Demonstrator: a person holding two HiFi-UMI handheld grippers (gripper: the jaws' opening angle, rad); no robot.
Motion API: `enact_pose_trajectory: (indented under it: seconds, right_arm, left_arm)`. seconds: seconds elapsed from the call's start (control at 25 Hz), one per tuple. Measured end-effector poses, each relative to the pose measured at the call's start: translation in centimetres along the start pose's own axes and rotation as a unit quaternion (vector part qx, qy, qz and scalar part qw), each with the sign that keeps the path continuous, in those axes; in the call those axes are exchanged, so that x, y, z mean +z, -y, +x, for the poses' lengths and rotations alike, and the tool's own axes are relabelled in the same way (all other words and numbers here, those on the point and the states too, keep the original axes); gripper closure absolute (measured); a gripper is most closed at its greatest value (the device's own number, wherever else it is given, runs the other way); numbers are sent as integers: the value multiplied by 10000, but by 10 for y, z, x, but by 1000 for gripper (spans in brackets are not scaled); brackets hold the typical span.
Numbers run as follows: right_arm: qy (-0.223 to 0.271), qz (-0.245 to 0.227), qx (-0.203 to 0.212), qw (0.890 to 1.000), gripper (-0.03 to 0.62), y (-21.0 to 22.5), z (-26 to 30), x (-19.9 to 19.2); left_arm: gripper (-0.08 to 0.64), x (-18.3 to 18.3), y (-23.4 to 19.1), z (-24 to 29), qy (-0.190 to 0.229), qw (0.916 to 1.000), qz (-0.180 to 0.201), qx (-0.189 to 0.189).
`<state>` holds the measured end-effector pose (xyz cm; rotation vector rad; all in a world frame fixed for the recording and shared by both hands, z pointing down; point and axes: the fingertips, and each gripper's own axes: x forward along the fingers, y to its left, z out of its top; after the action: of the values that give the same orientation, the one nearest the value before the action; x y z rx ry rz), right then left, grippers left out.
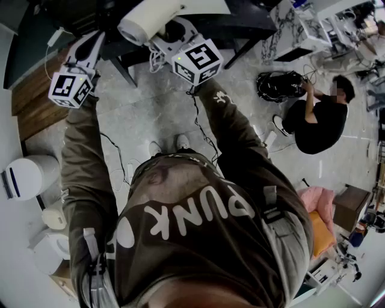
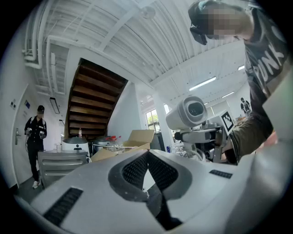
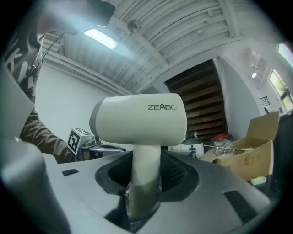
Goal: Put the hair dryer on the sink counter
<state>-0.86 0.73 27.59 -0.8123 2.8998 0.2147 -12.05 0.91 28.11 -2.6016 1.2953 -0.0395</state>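
Note:
A white hair dryer (image 3: pixel 142 121) stands upright in my right gripper (image 3: pixel 145 183), whose jaws are shut on its handle. From the head view the dryer (image 1: pixel 150 21) shows at the top centre, just past the right gripper's marker cube (image 1: pixel 197 60), above a grey floor. My left gripper (image 1: pixel 91 42) is held out at the top left, level and apart from the dryer. Its dark pads (image 2: pixel 137 167) meet at the tips with nothing between them. Over to the right in the left gripper view, the dryer's barrel (image 2: pixel 190 112) is seen end-on.
A dark table (image 1: pixel 72 18) lies ahead at the top. A crouching person in black (image 1: pixel 319 120) handles a black bag (image 1: pixel 280 86) at the right. A white bin (image 1: pixel 27 176) stands at the left. A cardboard box (image 3: pixel 252 151) and dark stairs (image 2: pixel 96 105) are ahead; another person (image 2: pixel 35 137) stands far left.

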Motion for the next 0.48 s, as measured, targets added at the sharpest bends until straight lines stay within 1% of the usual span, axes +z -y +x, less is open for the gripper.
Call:
enact_pose_trajectory:
  seconds: [0.16, 0.48]
  right_arm:
    - [-2, -3, 26, 10000, 435, 0, 1, 0]
    - [11, 64, 41, 10000, 434, 2, 1, -5]
  left_arm:
    - [566, 0, -3, 0, -9, 10000, 62, 16]
    - [566, -3, -1, 4, -38, 10000, 55, 25]
